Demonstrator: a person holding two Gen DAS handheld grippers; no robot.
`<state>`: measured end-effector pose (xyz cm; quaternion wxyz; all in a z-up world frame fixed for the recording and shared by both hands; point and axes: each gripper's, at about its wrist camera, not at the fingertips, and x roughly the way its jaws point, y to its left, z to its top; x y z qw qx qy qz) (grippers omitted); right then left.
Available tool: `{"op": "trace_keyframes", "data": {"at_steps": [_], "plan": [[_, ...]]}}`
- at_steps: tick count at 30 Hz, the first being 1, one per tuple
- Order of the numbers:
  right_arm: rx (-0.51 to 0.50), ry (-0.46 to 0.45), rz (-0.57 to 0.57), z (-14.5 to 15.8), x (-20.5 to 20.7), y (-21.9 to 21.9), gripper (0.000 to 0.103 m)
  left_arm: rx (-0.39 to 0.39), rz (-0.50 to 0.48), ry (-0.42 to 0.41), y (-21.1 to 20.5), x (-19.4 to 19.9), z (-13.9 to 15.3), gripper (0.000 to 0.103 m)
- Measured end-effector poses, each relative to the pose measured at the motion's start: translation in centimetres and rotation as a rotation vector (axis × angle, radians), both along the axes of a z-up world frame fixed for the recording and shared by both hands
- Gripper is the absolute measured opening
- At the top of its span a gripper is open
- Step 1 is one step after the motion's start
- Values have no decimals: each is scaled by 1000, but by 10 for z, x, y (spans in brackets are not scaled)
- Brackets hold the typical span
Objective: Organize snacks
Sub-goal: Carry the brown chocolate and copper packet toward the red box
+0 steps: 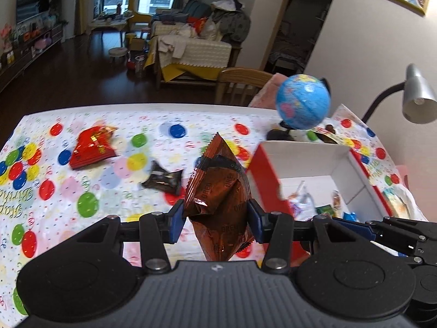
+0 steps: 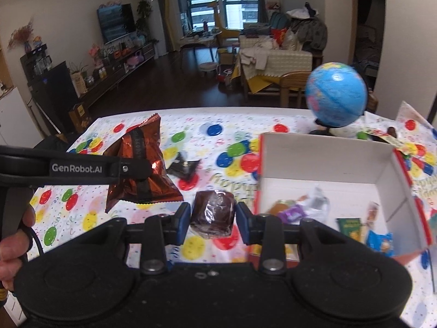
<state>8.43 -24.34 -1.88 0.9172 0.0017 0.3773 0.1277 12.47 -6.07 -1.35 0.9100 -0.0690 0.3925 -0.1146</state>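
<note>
A brown Oreo packet (image 1: 218,191) hangs upright and crumpled above the tabletop (image 1: 153,125). A red packet (image 1: 91,147) and a small dark packet (image 1: 164,180) lie flat there. A dark wrapped cake (image 2: 213,213) sits just beside the white-lined box (image 2: 327,158), which holds several small snacks (image 2: 379,242).

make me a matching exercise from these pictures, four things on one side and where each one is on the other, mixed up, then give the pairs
Things:
1. Oreo bag
2. brown cake
3. red bag
4. green packet

Places:
A. inside the box
B. in the left gripper
C. lying on the tablecloth
D. in the right gripper

Pairs: 1-B, 2-D, 3-C, 4-A
</note>
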Motion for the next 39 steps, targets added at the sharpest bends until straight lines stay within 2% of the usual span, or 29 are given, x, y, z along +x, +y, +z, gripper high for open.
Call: {"op": "trace_keyframes", "data": {"at_steps": [9,17,39], "plan": [[13,-33,-70,6,-12,-55,34,31,-72,-24,-59,-4,10,47],[21,-43,-128,3,-14,-96,34,77,-128,-13,-103,6,7,47],[-35,60,-279,-44,32,-180,34,187,-257,78,-194,68,-46,47]]}}
